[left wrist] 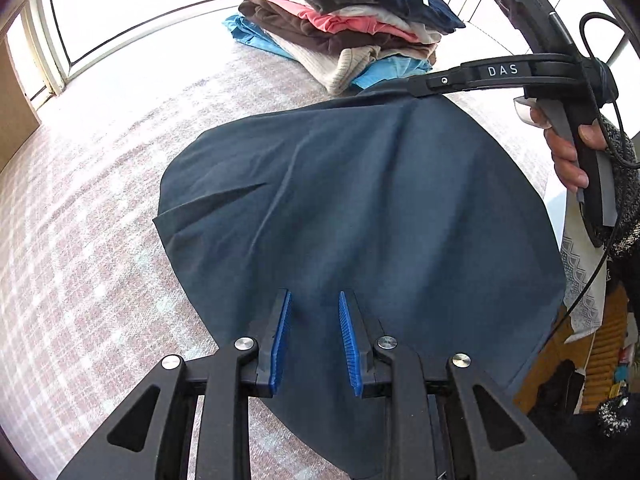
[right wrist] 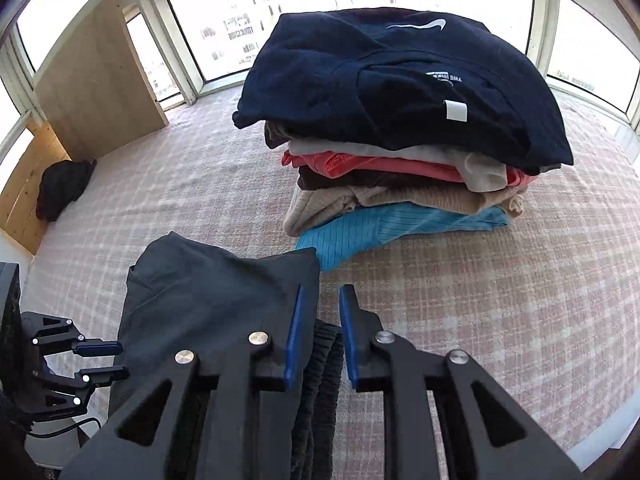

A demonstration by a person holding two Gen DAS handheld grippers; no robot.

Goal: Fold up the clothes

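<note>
The left tongs (left wrist: 314, 336) hang over the dark blue-grey garment (left wrist: 360, 216), with the blue pads a little apart and the cloth seen between them; the pads do not seem to press on it, though the view from above makes this hard to judge. The right tongs (right wrist: 322, 332) also stand slightly apart, at the elastic waistband (right wrist: 320, 364) of the same garment, which runs up between the pads without being pinched. A hand (left wrist: 568, 156) holds the right tool by its handle. The garment lies spread on the pink checked bed cover (right wrist: 480, 300), partly doubled over. Just behind it is a stack of folded clothes (right wrist: 400, 120), with a navy sweatshirt (right wrist: 400, 76) on top and a light blue piece (right wrist: 380, 232) at the bottom.
</note>
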